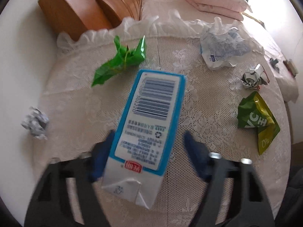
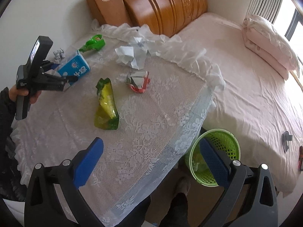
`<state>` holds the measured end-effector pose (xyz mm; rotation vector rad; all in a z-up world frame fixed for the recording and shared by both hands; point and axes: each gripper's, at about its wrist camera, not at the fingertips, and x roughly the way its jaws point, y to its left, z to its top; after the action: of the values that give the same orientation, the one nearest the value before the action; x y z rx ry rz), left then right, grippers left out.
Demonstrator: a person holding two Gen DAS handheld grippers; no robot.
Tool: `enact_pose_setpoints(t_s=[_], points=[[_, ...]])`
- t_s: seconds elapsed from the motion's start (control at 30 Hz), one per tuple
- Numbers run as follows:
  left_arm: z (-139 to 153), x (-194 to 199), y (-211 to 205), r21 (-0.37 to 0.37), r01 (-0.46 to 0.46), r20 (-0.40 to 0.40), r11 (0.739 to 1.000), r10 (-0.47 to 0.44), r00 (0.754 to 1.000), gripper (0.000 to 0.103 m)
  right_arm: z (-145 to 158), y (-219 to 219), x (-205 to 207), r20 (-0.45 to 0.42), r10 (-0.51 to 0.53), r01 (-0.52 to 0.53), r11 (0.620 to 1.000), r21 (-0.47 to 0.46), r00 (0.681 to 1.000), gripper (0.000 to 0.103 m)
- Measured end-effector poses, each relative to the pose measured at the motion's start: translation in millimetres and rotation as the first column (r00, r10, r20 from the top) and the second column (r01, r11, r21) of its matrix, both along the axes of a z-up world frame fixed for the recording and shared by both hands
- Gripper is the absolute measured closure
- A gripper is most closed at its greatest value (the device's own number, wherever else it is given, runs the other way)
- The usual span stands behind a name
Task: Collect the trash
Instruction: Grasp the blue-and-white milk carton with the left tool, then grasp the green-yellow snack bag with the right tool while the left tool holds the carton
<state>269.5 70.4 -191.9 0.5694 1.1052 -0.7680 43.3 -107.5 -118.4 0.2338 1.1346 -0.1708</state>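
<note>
Left gripper (image 1: 147,145), jaws parted around the near end of the carton (image 1: 149,124) lying on the table's (image 2: 151,124) left side, should close squarely across its narrow sides before lifting toward the bin (image 2: 223,143); right gripper (image 2: 151,157) hangs released, empty.

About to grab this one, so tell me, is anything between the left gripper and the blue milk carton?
Nothing visible. The milk carton already lies between the open fingers of the left gripper on the lace cloth; the green wrapper lies beyond it.
</note>
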Motion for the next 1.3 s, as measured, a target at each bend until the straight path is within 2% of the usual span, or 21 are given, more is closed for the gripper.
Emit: enact_pose_setpoints(t_s=[0.03, 0.17, 0.3, 0.5, 0.73, 0.83, 0.9, 1.03, 1.07, 1.17, 1.3], points=[[-1.3, 2.3, 2.0, -0.018, -0.019, -0.014, 1.0, 0.018, 1.0, 0.05, -1.9, 1.7, 1.6, -0.007, 0.001, -0.001, 1.0, -0.001, 1.0, 0.002], [1.6, 4.8, 9.3, -0.059, -0.103, -0.027, 0.993, 0.101, 0.995, 0.059, -5.0, 9.3, 7.9, -0.017, 0.017, -0.017, 1.0, -0.002, 1.0, 0.002], [9.6, -3.4, 14.4, -0.104, -0.148, -0.01, 0.984, 0.148, 0.989, 0.059, -6.4, 16.4, 15.5, -0.021, 0.04, -0.04, 0.999, -0.004, 0.999, 0.002], [18.1, -18.0, 18.5, -0.117, -0.197, 0.033, 0.973, 0.202, 0.979, 0.059, -1.4, 31.0, 26.1, -0.007, 0.085, -0.085, 0.996, -0.025, 0.996, 0.002], [29.7, -28.3, 27.5, -0.139, -0.305, 0.038, 0.942, 0.313, 0.949, 0.059, -7.2, 37.9, 35.9, 0.009, 0.116, -0.115, 0.993, -0.026, 0.993, 0.002], [36.5, -36.5, 36.2, -0.177, -0.392, 0.006, 0.903, 0.4, 0.917, 0.059, -15.9, 38.1, 48.9, 0.027, 0.124, -0.124, 0.992, -0.021, 0.992, 0.002], [41.0, -44.4, 44.3, -0.211, -0.463, -0.02, 0.861, 0.47, 0.882, 0.059, -24.4, 36.0, 60.1, 0.03, 0.127, -0.127, 0.992, -0.015, 0.991, 0.002], [44.1, -64.1, 51.6, -0.236, -0.536, -0.02, 0.811, 0.547, 0.837, 0.059, -41.7, 32.4, 85.2, 0.029, 0.12, -0.121, 0.993, 0.016, 0.992, 0.003], [45.1, -71.0, 54.5, -0.244, -0.556, -0.028, 0.795, 0.567, 0.823, 0.059, -45.0, 34.6, 91.2, 0.031, 0.128, -0.128, 0.992, 0.019, 0.991, 0.005], [47.3, -83.6, 59.1, -0.253, -0.597, -0.045, 0.761, 0.607, 0.793, 0.059, -53.0, 45.7, 102.6, 0.022, 0.17, -0.17, 0.985, 0.008, 0.985, 0.009], [47.5, -92.0, 62.8, -0.245, -0.629, -0.028, 0.738, 0.643, 0.765, 0.059, -66.5, 62.1, 112.0, -0.008, 0.214, -0.214, 0.976, -0.031, 0.977, 0.016]])
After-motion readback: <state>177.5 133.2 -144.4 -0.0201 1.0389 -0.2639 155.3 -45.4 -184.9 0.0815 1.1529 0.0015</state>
